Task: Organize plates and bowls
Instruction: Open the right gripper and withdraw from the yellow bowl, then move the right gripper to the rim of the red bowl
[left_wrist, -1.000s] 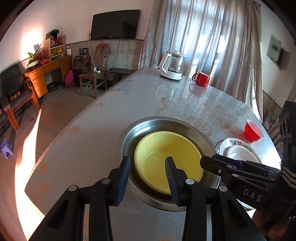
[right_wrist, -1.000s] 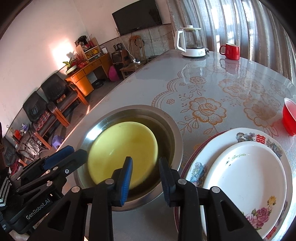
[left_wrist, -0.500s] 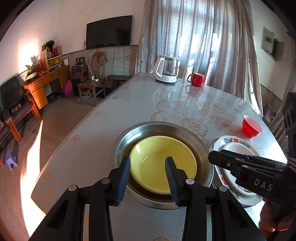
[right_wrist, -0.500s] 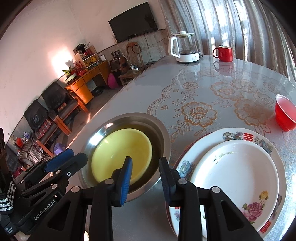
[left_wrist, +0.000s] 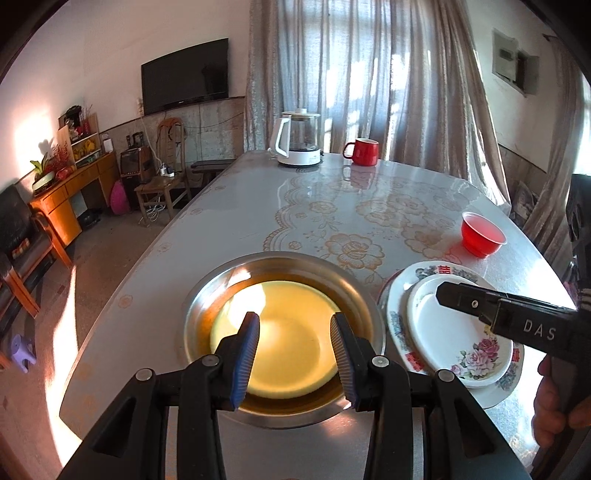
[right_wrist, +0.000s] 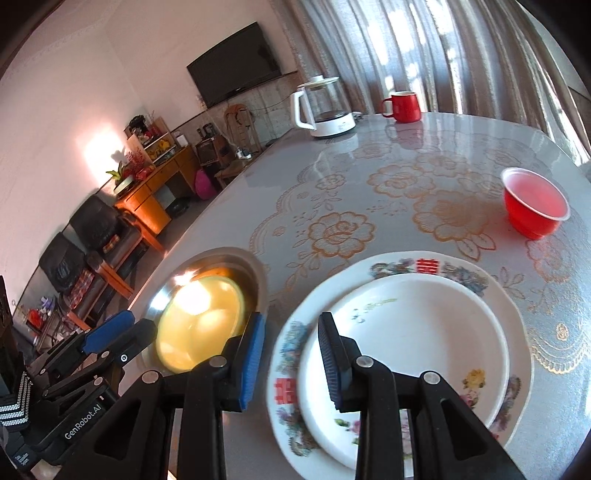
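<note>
Your yellow bowl (left_wrist: 280, 343) sits inside the big shiny metal bowl (left_wrist: 284, 266), near the front edge of the table (left_wrist: 236, 221). The yellow one is round, smooth and plain, and a bright spot of sun lies on its 10 o'clock side. In the right wrist view the yellow bowl (right_wrist: 201, 326) looks a bit blurry inside the metal bowl (right_wrist: 255, 273).

At 3 o'clock from the metal bowl, just beside it, is a stack of two plates. The big flower plate (left_wrist: 439, 269) is on the bottom, with red marks and flowers around its rim. The small white plate (left_wrist: 450, 339) lies on top of it, with pink roses at its 5 o'clock edge. From the right wrist, the small white plate (right_wrist: 417, 332) lies toward the front of the big flower plate (right_wrist: 436, 264).

A red bowl (left_wrist: 482, 234) stands by itself at about 1 o'clock from the plates, well apart from them.

Your left gripper (left_wrist: 294, 356) is held above the yellow bowl, pointing forward and down at it. Its tongs are spread and pinch nothing.

Your right gripper (right_wrist: 290, 360) is above the 9 o'clock edge of the plates, between the plates and the metal bowl. Its tongs are spread too, and nothing is in them. In the left wrist view, its black body reaches over the white plate from 3 o'clock, with your hand (left_wrist: 557, 398) on its handle.
</note>
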